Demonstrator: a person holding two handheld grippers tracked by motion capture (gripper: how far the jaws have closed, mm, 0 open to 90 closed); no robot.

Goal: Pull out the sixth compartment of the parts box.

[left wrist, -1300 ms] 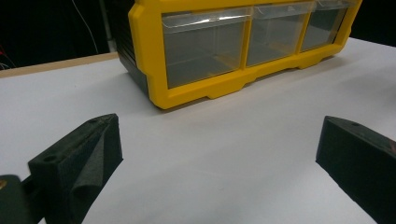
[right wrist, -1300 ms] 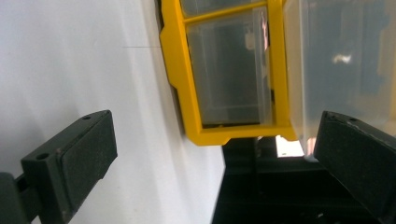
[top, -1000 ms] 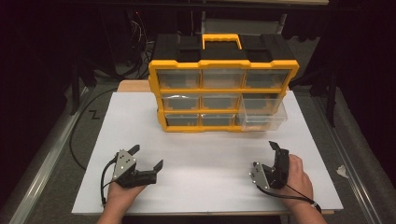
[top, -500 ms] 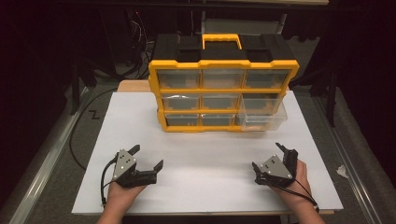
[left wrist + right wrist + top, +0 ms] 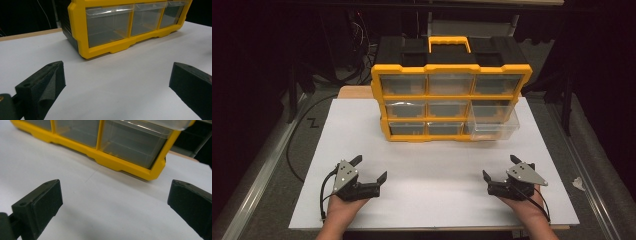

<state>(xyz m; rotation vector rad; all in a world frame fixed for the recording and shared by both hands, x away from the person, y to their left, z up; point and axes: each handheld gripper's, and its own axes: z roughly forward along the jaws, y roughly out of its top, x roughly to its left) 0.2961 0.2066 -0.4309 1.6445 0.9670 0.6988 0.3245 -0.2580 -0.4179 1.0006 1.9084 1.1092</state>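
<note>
The white table (image 5: 432, 200) stretches out ahead of both claws, and on its far half, well ahead of them, stands the yellow organizer (image 5: 451, 95), a three-by-three cabinet of clear drawers with a black carry handle on top. Its bottom-right drawer (image 5: 492, 125) is pulled out toward the person, ahead of the right gripper (image 5: 504, 176) and a little to its inner side; the other drawers sit flush. That gripper rests near the table's near edge with its jaws spread wide and nothing between them, and the left gripper (image 5: 368, 168) sits likewise on the other side, jaws released and empty, with the cabinet's bottom-left corner ahead of it. The two claws are well apart, with bare table between them. The work looks to be at a rest or approach stage, with neither claw committed to anything, and the protruding drawer is the likely concern. The next move would call for the right claw to travel forward across the open sheet and meet the drawer's clear front squarely, either to push it home or to grip its lip. Room is ample: nothing lies between claws and cabinet, though the near edge sits just behind both hands and the table's right edge lies just outside the right claw.
</note>
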